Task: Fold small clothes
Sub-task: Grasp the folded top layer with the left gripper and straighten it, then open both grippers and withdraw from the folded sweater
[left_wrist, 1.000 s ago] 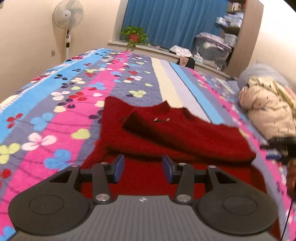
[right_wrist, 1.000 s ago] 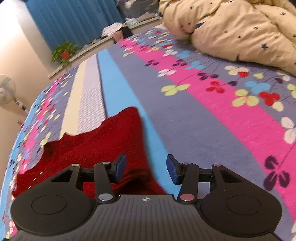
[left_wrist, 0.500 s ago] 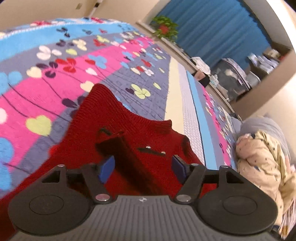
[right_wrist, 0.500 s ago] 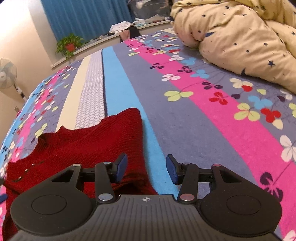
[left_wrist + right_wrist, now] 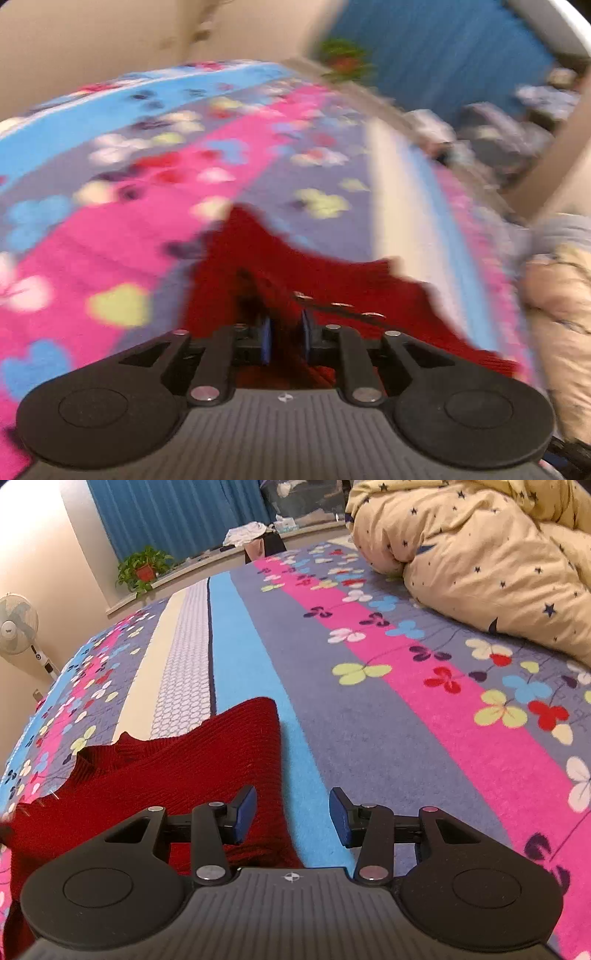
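Red knit sweater [image 5: 332,280] lies flat on the flowered bed blanket [image 5: 369,720]. My left gripper [image 5: 285,341] has just been closing — jaws nearly together, a fold pinched between. My right gripper [image 5: 291,814] hangs half-open, empty — the sweater's edge under its left finger.

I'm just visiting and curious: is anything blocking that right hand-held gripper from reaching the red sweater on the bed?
Nothing visible. The right hand-held gripper stands open directly over the red sweater edge, with only bare blanket beside it. The star-print duvet lies well off to the side.
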A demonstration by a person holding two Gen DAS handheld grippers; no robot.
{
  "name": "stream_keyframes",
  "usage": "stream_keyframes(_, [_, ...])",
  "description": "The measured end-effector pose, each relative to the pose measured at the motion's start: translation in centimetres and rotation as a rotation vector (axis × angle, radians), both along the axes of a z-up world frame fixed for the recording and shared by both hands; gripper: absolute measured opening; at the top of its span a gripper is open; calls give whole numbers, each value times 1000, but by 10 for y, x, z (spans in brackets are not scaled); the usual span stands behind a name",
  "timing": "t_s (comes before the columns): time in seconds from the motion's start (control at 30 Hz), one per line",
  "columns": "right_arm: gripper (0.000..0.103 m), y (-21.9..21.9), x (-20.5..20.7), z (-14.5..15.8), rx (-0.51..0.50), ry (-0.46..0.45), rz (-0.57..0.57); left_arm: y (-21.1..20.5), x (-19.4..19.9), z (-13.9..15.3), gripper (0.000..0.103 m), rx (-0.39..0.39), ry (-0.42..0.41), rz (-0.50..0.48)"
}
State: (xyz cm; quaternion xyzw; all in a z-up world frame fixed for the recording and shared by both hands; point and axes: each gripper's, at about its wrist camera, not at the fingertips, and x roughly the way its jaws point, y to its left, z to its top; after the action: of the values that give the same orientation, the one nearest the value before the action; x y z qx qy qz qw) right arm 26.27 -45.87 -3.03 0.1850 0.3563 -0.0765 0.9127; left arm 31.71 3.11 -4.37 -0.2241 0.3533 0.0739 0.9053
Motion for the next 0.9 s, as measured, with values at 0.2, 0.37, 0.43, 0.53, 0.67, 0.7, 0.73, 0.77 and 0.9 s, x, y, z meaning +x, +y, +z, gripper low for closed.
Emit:
stream_keyframes(0.2, [46,7,2,-2,20,16,35,-39,-23,29,40,213,-194,-96])
stream_keyframes(0.37, [46,14,5,-10,27,57,80,-52,-5,-20,46,339,103,-215])
stream_keyframes(0.43, [46,15,4,-11,27,67,90,-59,-28,-6,48,401,21,-247])
stream_keyframes(0.53, [46,16,0,-9,18,58,100,-61,-71,18,52,416,-69,-303])
stream_keyframes(0.67, [46,18,-12,-3,-13,36,119,-55,-128,45,56,445,-112,-385])
stream_keyframes(0.7, [46,19,-18,-1,-24,24,126,-50,-147,53,56,449,-121,-402])
stream_keyframes(0.73, [46,20,-24,2,-36,11,132,-45,-161,59,56,450,-131,-410])
stream_keyframes(0.77, [46,21,-32,6,-52,-7,140,-38,-177,65,59,448,-142,-415])
stream_keyframes(0.9, [46,19,-70,21,-80,-57,166,-8,-240,75,69,436,-170,-424])
